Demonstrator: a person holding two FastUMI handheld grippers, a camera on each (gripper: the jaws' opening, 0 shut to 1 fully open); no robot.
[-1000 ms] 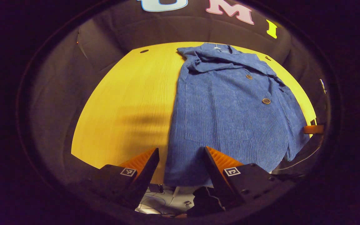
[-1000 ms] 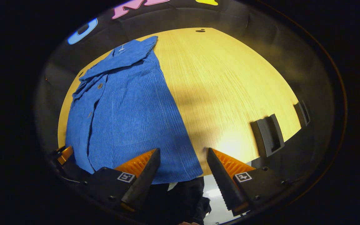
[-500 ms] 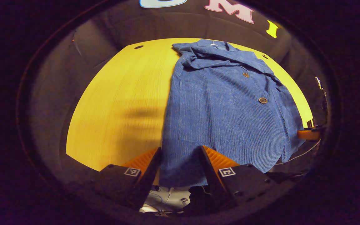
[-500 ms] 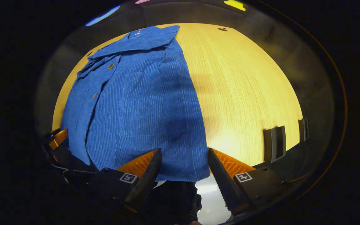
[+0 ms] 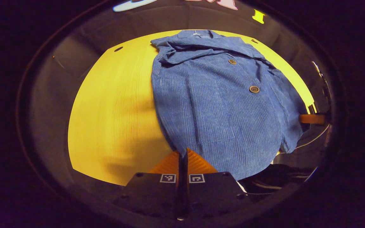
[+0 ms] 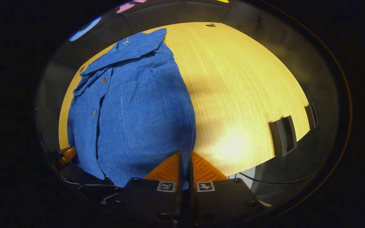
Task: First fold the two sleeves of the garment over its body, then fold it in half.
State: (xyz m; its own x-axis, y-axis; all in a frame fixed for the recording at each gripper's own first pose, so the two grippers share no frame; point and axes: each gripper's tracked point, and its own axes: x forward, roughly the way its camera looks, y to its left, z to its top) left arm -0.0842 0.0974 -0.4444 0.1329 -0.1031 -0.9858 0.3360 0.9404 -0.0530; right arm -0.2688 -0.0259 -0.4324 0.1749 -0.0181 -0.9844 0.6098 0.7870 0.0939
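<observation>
— How many garments were there, and where?

— One: a blue corduroy jacket lay front-up on the yellow wooden counter, collar toward the far edge and hem at the near edge. In the right gripper view the same jacket covered the counter's left part, with bare wood to its right.

— Buttons?

— Two round ones showed plainly in the left gripper view. In the right gripper view I made out one clearly; a second lower down was too small to be sure of.

— And the tongs?

— Two pairs. The left tongs were closed at the jacket's near hem corner, fingers pressed together on the cloth edge. The right tongs were closed on the opposite hem corner in the same way. An orange bit of the other pair peeked out at the far right edge of the left gripper view; its state could not be told from there.

— Anything hidden?

— The sleeves could not be picked out separately; the folds near the collar hid them. Two dark clamp-like brackets sat on the counter's right rim, and cables below the near edge were hard to read.
</observation>
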